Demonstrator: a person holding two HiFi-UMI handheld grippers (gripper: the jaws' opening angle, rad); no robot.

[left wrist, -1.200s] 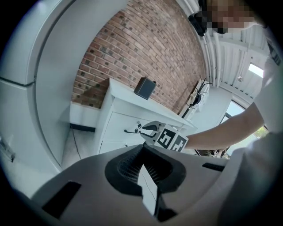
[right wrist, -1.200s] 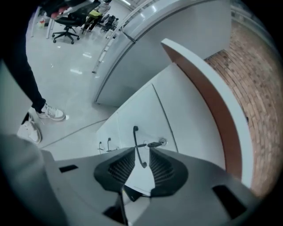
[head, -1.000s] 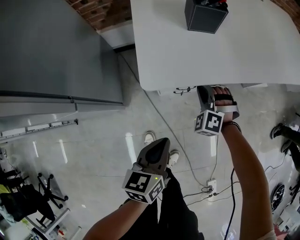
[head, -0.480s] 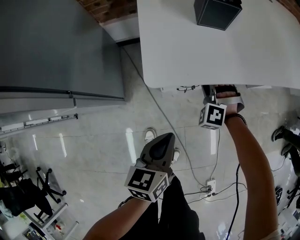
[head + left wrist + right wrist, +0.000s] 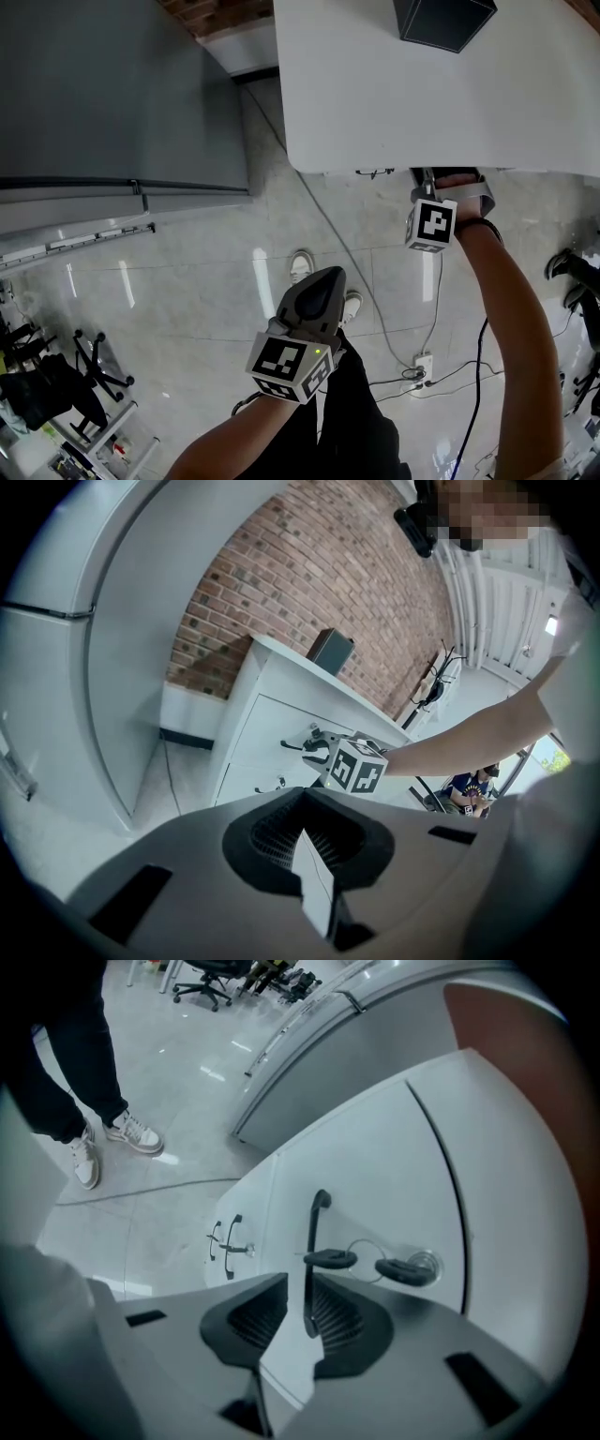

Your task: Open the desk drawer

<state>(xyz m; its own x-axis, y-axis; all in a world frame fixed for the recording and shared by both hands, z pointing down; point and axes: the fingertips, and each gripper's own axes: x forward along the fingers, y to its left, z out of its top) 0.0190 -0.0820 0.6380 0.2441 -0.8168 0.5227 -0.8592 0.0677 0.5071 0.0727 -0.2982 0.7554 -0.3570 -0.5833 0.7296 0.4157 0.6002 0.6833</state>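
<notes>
The white desk (image 5: 394, 94) fills the top right of the head view. My right gripper (image 5: 431, 187) reaches under the desk's front edge, which hides its tips. In the right gripper view the white drawer front (image 5: 375, 1176) is close, and its dark bar handle (image 5: 313, 1232) runs down between the jaws. The right gripper (image 5: 305, 1302) is open, one pad on each side of the handle's lower end. Two keys (image 5: 405, 1269) hang at the drawer's lock. My left gripper (image 5: 323, 281) is shut and empty over the floor, well short of the desk (image 5: 281, 714).
A black box (image 5: 442, 21) stands on the desk top. A tall grey cabinet (image 5: 112, 94) is on the left. A lower drawer handle (image 5: 228, 1241) sits below the first. A cable and power strip (image 5: 422, 367) lie on the tiled floor beside the person's shoes (image 5: 300, 272).
My right gripper has moved forward under the desk edge, up to the drawer handle. The left gripper has hardly moved.
</notes>
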